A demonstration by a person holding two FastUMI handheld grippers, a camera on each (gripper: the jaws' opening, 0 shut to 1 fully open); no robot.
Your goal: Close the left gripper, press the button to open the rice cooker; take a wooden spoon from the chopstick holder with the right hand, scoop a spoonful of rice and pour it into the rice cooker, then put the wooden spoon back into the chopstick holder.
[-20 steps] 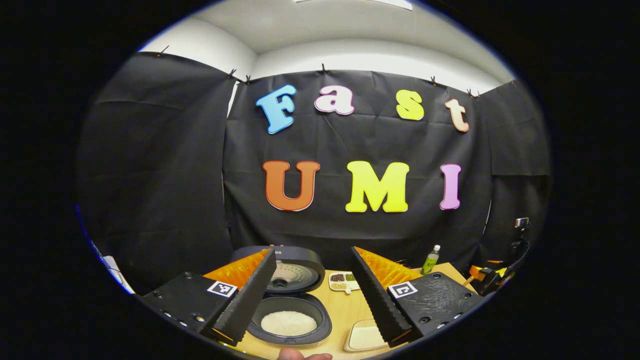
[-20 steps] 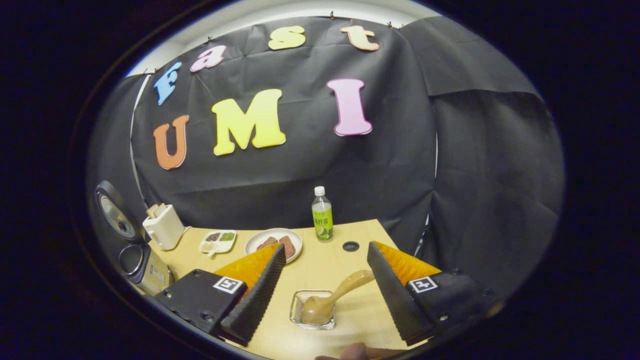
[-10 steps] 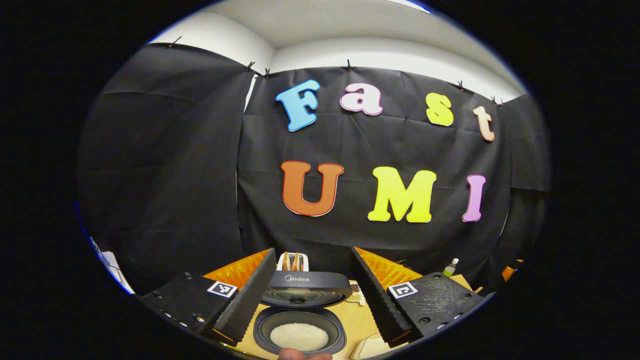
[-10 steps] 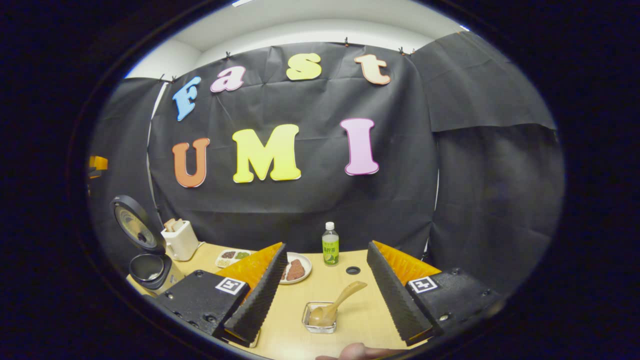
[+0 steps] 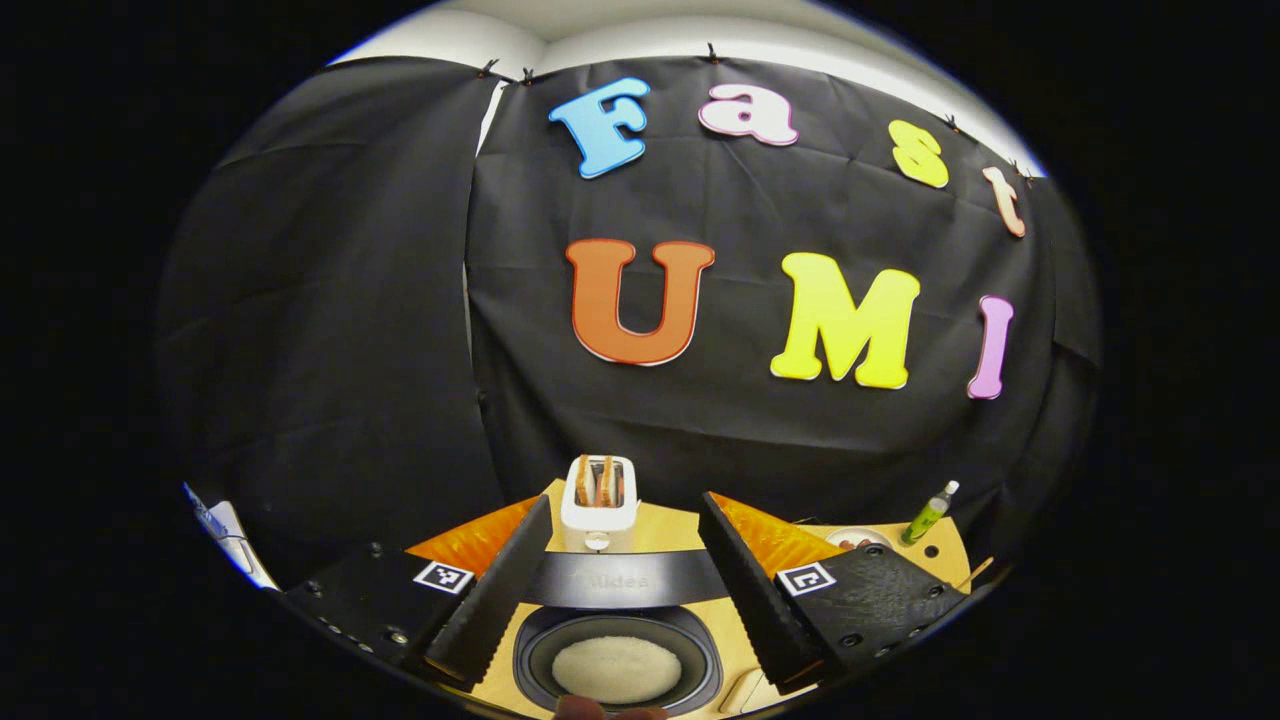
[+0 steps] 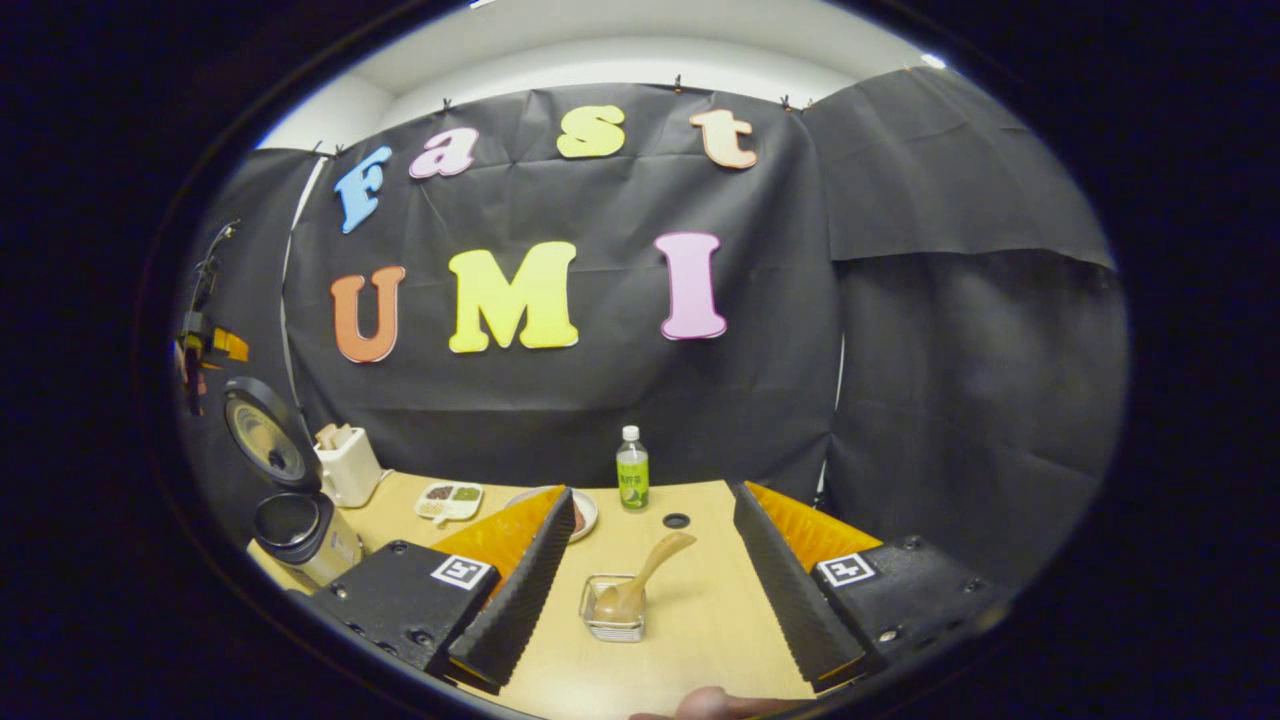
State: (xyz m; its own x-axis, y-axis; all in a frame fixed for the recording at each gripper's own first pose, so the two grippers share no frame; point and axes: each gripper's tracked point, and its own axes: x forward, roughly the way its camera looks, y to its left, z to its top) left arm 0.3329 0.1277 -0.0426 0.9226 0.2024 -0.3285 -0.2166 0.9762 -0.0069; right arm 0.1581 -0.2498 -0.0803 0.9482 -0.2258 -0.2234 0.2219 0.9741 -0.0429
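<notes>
Rice cooker (image 5: 620, 655) lid up, white rice inside, at 6 o'clock between spread left gripper (image 5: 620, 600) fingers. Wooden spoon (image 6: 635, 585) leans in glass holder (image 6: 612, 622) at 12 o'clock of the right gripper (image 6: 650, 590), fingers apart.

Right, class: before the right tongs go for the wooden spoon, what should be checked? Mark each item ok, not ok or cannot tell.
1. Rice cooker open: ok; its lid stands raised and the pot shows rice.
2. Right tongs open and empty: ok; jaws wide apart.
3. Wooden spoon in line: ok; it sits bowl-down in the clear holder, with its handle leaning up to the right, ahead between the fingers.
4. Left tongs clear of the spoon: ok; open, over the cooker.
5. Rice to scoop from: cannot tell; the pale dish beside the cooker is too cropped.
</notes>
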